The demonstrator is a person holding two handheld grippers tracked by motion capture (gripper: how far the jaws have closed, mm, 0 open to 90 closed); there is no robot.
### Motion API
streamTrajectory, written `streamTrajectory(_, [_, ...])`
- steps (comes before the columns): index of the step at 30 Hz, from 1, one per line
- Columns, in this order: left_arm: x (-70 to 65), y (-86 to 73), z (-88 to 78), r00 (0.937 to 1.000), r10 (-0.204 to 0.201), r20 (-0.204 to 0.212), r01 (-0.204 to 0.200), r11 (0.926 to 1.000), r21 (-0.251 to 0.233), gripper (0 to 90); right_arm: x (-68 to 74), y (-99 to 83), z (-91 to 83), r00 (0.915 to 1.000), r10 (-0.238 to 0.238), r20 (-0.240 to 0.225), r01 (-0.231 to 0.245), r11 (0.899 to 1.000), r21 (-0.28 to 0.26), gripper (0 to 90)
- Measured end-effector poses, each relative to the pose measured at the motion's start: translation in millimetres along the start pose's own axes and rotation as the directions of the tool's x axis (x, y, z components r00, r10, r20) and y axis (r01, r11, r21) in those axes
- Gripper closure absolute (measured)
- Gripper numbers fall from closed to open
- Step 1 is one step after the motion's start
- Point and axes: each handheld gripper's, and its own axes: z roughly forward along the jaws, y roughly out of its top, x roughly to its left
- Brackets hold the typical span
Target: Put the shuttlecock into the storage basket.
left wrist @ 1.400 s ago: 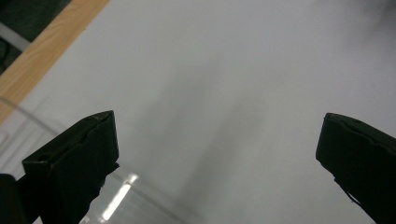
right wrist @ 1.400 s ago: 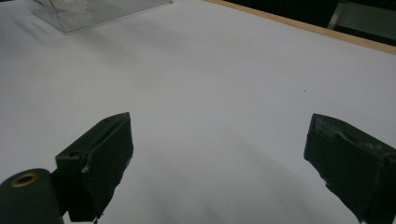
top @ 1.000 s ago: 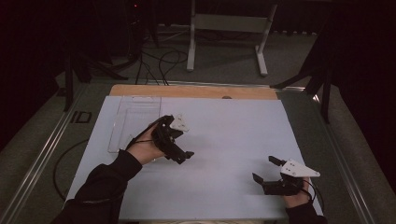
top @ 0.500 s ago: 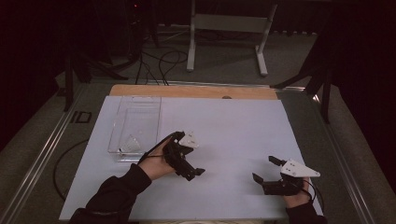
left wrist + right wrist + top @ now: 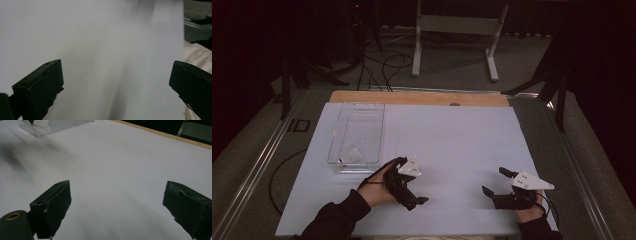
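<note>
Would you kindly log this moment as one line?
left gripper: open, empty | right gripper: open, empty | clear box: far left, small white item inside

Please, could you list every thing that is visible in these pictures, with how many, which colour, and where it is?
clear box: 1, transparent, left part of the white sheet, far from the person
small item in the box: 1, whitish, near end of the box; too small to identify
white sheet: 1, white, covers the table
wooden edge: 1, tan, far side of the table
metal stand: 1, grey, floor behind the table
left gripper: 1, black, open, near the table's front centre
right gripper: 1, black, open, front right
</note>
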Motion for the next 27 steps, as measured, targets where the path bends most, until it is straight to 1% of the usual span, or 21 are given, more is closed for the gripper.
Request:
streamTrajectory(2, [-0.9,-2.7,-0.8,1.0000,0.006,0.000,-0.006,1.0000,0.003,0.0,0.1,0.0,0.0,1.0000,0.000,0.000,0.000,1.000,-0.001,8.3])
streamTrajectory(3, [-2.3,-10.4,-2.8,0.9999,0.005,0.014,-0.005,1.0000,0.004,0.0,0.2,0.1,0.2,1.0000,0.000,-0.002,0.000,1.000,0.001,8.3])
streamTrajectory(4, [-2.3,-10.4,-2.8,0.9999,0.005,0.014,-0.005,1.0000,0.004,0.0,0.3,0.1,0.3,1.0000,-0.001,0.000,0.001,1.000,0.002,8.3])
streamTrajectory(5, [-2.0,-17.8,-5.1,1.0000,-0.006,0.006,0.006,0.9998,0.019,0.0,0.6,0.3,0.2,1.0000,-0.001,-0.001,0.001,1.000,0.002,8.3])
streamTrajectory(6, [-2.0,-17.8,-5.1,1.0000,-0.006,0.006,0.006,0.9998,0.019,0.0,0.8,0.4,0.3,1.0000,0.002,-0.002,-0.002,1.000,0.001,8.3])
streamTrajectory(7, [-1.7,-24.8,-7.4,0.9998,-0.022,0.001,0.022,0.9995,0.021,0.0,0.9,0.5,0.4,1.0000,-0.002,0.001,0.002,1.000,0.003,8.3])
streamTrajectory(8, [-1.7,-24.8,-7.4,0.9998,-0.022,0.001,0.022,0.9995,0.021,0.0,0.9,0.5,0.4,1.0000,-0.002,0.001,0.002,1.000,0.003,8.3])
streamTrajectory(9, [-1.5,-31.0,-10.3,0.9994,-0.033,-0.004,0.033,0.9992,0.022,0.0,1.1,0.5,0.8,1.0000,-0.002,-0.001,0.002,1.000,0.003,8.3])
streamTrajectory(10, [-1.5,-31.0,-10.3,0.9994,-0.033,-0.004,0.033,0.9992,0.022,0.0,1.1,0.5,0.8,1.0000,-0.002,-0.001,0.002,1.000,0.003,8.3])
streamTrajectory(12, [-2.0,-40.5,-15.0,0.9991,-0.042,-0.001,0.042,0.9990,0.015,0.0,1.0,0.4,1.0,1.0000,-0.002,-0.003,0.002,1.000,0.003,8.3])
streamTrajectory(15, [-2.5,-48.3,-17.9,0.9988,-0.049,0.001,0.049,0.9988,0.007,0.0,1.1,0.2,1.4,1.0000,-0.003,-0.004,0.003,1.000,0.006,8.3])
streamTrajectory(16, [-2.5,-48.3,-17.9,0.9988,-0.049,0.001,0.049,0.9988,0.007,0.0,1.1,0.2,1.4,1.0000,-0.003,-0.004,0.003,1.000,0.006,8.3])
streamTrajectory(17, [-2.1,-53.4,-19.7,0.9979,-0.065,0.000,0.065,0.9979,-0.002,0.0,1.2,0.0,1.7,1.0000,-0.004,-0.006,0.004,1.000,0.006,8.3])
streamTrajectory(18, [-2.1,-53.4,-19.7,0.9979,-0.065,0.000,0.065,0.9979,-0.002,0.0,1.1,-0.1,1.8,1.0000,-0.003,-0.007,0.004,1.000,0.007,8.3])
streamTrajectory(19, [-1.2,-58.4,-21.6,0.9972,-0.075,-0.003,0.075,0.9972,-0.005,0.0,1.2,-0.4,2.3,1.0000,-0.001,-0.006,0.001,1.000,0.007,8.3])
streamTrajectory(20, [-1.2,-58.4,-21.6,0.9972,-0.075,-0.003,0.075,0.9972,-0.005,0.0,1.2,-0.4,2.3,1.0000,-0.001,-0.006,0.001,1.000,0.007,8.3])
streamTrajectory(21, [-0.2,-63.7,-23.5,0.9959,-0.089,-0.014,0.089,0.9960,-0.008,0.0,1.4,-0.4,2.6,1.0000,-0.002,-0.006,0.002,1.000,0.009,8.3])
streamTrajectory(22, [-0.2,-63.7,-23.5,0.9959,-0.089,-0.014,0.089,0.9960,-0.008,0.0,1.5,-0.4,2.7,1.0000,-0.004,-0.006,0.004,1.000,0.009,8.3])
streamTrajectory(23, [0.4,-70.3,-25.5,0.9940,-0.107,-0.022,0.107,0.9942,-0.014,0.0,1.6,-0.3,2.8,1.0000,-0.006,-0.006,0.006,1.000,0.009,8.3])
streamTrajectory(26, [1.2,-75.6,-27.3,0.9930,-0.115,-0.026,0.115,0.9932,-0.017,0.0,2.0,-0.1,2.5,1.0000,-0.005,-0.006,0.005,1.000,0.010,8.3])
streamTrajectory(27, [1.8,-81.8,-29.4,0.9918,-0.125,-0.029,0.124,0.9918,-0.030,0.0,1.8,-0.2,2.5,1.0000,-0.005,-0.007,0.005,1.000,0.009,8.3])
